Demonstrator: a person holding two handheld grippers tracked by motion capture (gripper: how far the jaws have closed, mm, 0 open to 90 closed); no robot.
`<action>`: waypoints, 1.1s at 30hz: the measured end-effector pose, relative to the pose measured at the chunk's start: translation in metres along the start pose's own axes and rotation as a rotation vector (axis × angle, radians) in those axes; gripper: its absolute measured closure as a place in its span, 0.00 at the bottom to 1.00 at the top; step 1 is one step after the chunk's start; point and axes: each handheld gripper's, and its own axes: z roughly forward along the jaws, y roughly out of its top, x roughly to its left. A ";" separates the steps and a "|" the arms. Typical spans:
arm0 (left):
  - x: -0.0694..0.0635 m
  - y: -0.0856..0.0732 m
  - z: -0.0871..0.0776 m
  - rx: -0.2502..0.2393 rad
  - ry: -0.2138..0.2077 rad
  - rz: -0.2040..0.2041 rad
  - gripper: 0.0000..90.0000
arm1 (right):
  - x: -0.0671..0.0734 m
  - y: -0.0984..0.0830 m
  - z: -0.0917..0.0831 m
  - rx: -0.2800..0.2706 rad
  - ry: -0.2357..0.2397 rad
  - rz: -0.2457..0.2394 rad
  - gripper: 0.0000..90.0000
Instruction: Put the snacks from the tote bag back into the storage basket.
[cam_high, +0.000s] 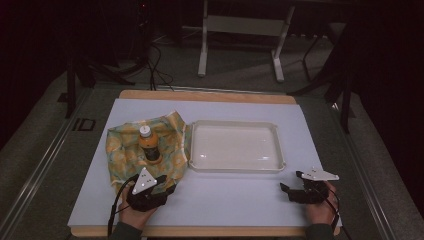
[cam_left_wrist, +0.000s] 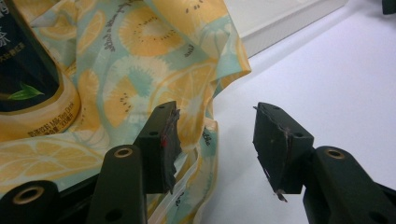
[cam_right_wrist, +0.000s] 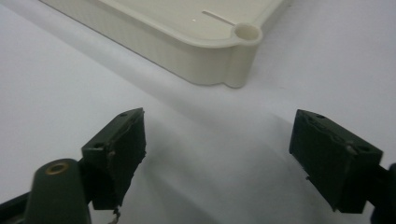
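Note:
A small bottle (cam_high: 148, 145) with a white cap and a dark label stands upright on a yellow and pale-blue fruit-print cloth (cam_high: 125, 150) at the left of the white table. In the left gripper view the bottle (cam_left_wrist: 28, 79) is at the far left and the cloth (cam_left_wrist: 154, 65) spreads ahead. My left gripper (cam_high: 161, 185) (cam_left_wrist: 215, 140) is open at the cloth's near right corner, its left jaw over the hem, nothing held. My right gripper (cam_high: 289, 191) (cam_right_wrist: 217, 154) is open and empty near the front right, just short of a corner of the cream tray (cam_right_wrist: 205, 51).
The empty cream tray (cam_high: 235, 167) lies in the middle of the table, its left rim touching the cloth. The table's wooden front edge (cam_high: 200, 231) runs just behind both hands. A metal stand (cam_high: 240, 30) and cables sit on the floor beyond the table.

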 end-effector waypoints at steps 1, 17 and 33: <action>0.000 0.000 0.000 -0.004 -0.002 -0.001 0.56 | 0.000 0.000 -0.001 -0.010 0.000 -0.004 0.18; 0.006 0.007 -0.017 -0.025 -0.005 0.001 0.57 | 0.001 0.000 0.000 -0.004 0.013 -0.015 0.17; 0.016 0.011 -0.034 -0.038 0.008 0.003 0.57 | 0.001 -0.001 -0.001 -0.015 0.027 -0.023 0.17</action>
